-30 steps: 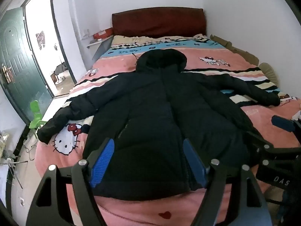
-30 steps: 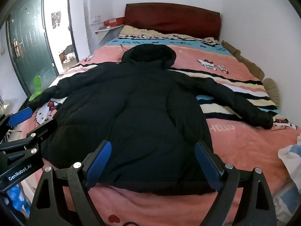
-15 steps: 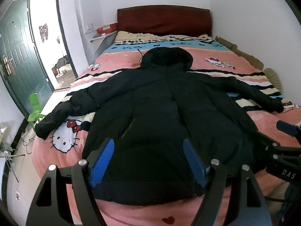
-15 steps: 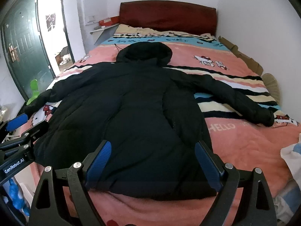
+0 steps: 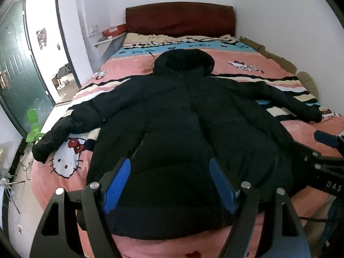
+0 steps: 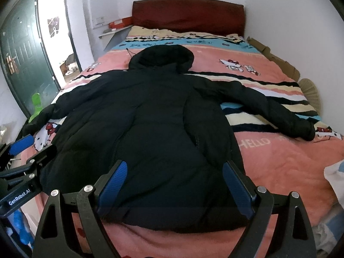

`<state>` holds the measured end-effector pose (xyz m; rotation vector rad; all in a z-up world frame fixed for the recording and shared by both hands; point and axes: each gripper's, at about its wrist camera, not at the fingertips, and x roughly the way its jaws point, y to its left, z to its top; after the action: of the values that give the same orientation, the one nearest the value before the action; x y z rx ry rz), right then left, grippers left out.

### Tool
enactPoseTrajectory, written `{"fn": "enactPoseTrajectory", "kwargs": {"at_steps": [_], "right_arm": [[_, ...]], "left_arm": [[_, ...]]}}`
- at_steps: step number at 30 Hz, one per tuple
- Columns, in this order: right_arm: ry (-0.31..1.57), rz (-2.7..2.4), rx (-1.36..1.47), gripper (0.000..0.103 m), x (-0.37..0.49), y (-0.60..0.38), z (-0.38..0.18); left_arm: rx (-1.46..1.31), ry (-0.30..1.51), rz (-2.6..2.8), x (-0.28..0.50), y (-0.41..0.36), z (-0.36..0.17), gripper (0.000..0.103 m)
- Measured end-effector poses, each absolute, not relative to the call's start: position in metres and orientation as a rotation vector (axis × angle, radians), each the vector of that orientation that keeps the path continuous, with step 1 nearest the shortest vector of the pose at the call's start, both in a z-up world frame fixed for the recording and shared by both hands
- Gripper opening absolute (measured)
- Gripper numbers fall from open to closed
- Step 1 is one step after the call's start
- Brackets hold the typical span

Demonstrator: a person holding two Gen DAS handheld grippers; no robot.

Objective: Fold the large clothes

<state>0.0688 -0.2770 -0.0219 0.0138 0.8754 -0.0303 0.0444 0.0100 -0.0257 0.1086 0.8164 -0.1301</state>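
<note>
A large black hooded puffer jacket (image 5: 182, 133) lies flat on the bed with both sleeves spread out and the hood towards the headboard; it also shows in the right wrist view (image 6: 150, 124). My left gripper (image 5: 169, 172) is open and empty, hovering above the jacket's hem near the foot of the bed. My right gripper (image 6: 175, 172) is open and empty, above the hem to the right. The right gripper shows at the right edge of the left wrist view (image 5: 322, 150). The left gripper shows at the left edge of the right wrist view (image 6: 23, 150).
The bed has a pink Hello Kitty blanket (image 6: 279, 154) and a dark red headboard (image 5: 180, 19). White walls close the far and right sides. An open green door (image 5: 15, 64) and a green plastic chair (image 5: 34, 126) stand left. Light cloth (image 6: 335, 176) lies at the bed's right edge.
Both views have shifted a little; the jacket sits slightly lower and nearer in frame. Both grippers stay open and the jacket has not moved.
</note>
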Motion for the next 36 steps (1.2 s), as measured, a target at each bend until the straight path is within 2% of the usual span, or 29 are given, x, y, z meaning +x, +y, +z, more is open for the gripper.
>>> {"fn": "enactPoseTrajectory", "kwargs": {"at_steps": [19,36], "right_arm": [[0.919,-0.045,0.031,0.090,0.093,-0.282,-0.035],[0.921,-0.107,0.035,0.090,0.123,-0.294,-0.022]], "left_arm": [[0.009,0.897,-0.180,0.072,0.027,-0.037,0.075],[0.015,0.897,-0.139,0.100,0.051,-0.037,0.075]]}}
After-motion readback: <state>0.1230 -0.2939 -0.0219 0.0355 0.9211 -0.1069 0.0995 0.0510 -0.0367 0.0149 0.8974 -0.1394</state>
